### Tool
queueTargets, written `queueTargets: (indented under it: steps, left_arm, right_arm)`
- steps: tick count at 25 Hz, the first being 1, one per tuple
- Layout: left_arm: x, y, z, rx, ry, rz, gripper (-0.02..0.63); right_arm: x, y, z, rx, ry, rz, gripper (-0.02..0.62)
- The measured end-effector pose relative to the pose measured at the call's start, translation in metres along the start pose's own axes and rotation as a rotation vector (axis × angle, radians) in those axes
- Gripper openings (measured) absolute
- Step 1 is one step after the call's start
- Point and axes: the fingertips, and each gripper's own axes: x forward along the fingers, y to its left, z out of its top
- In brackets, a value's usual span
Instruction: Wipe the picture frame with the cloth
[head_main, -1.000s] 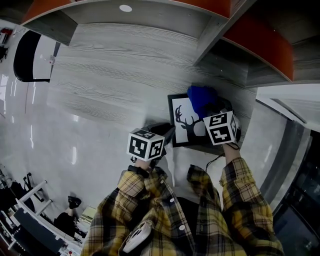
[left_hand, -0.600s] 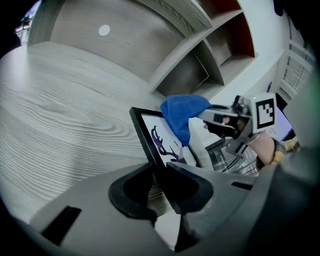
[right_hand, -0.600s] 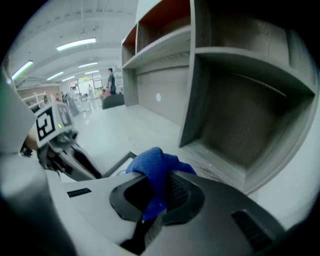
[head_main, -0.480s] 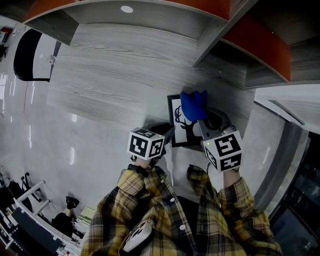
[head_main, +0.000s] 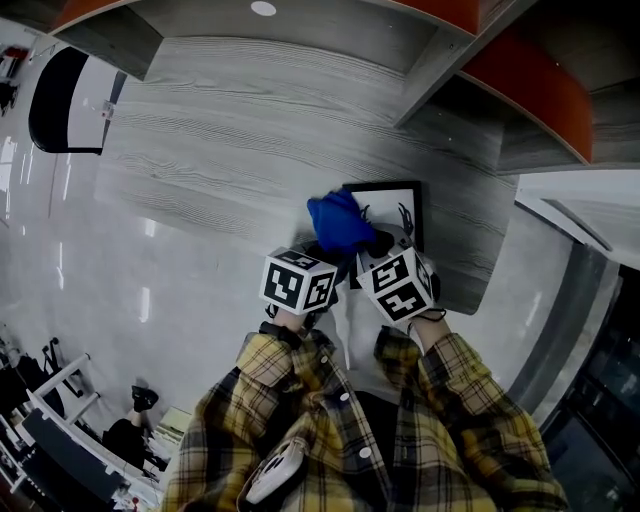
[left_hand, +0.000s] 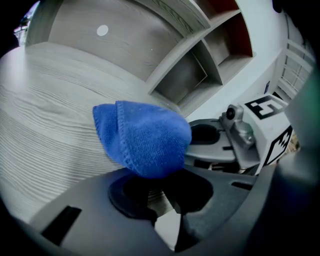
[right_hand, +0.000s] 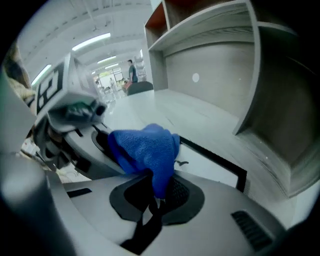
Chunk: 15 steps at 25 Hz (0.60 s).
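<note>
A black picture frame (head_main: 400, 200) with a white deer print lies flat on the grey desk; it is also in the right gripper view (right_hand: 215, 160). My right gripper (head_main: 365, 245) is shut on a bunched blue cloth (head_main: 340, 222), and the pinch shows clearly between its jaws (right_hand: 155, 192). The cloth (right_hand: 145, 147) rests on the frame's left part. My left gripper (head_main: 318, 262) sits just beside it, at the frame's near left corner, and seems closed on that edge. The cloth (left_hand: 142, 137) hides most of the view past the left gripper's (left_hand: 162, 197) jaws.
The grey wood-grain desk (head_main: 230, 140) stretches away to the left and back. A shelf unit with orange panels (head_main: 520, 80) stands behind and to the right; its open compartments (left_hand: 190, 75) are close. The desk's front edge runs just below both grippers.
My right gripper has swept the blue cloth leftwards across the frame, from its right side to its left side beside the left gripper. The left gripper has stayed in place.
</note>
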Motion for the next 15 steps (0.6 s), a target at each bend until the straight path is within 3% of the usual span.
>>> queueTargets:
  steps: [5, 15]
  left_arm:
    - [0.0, 0.001, 0.002, -0.012, -0.006, -0.004, 0.084]
    - [-0.001, 0.001, 0.002, -0.024, -0.009, -0.008, 0.084]
  right_arm:
    - [0.007, 0.001, -0.004, -0.11, 0.007, -0.057, 0.034]
    - [-0.003, -0.012, -0.017, -0.149, 0.074, -0.127, 0.035]
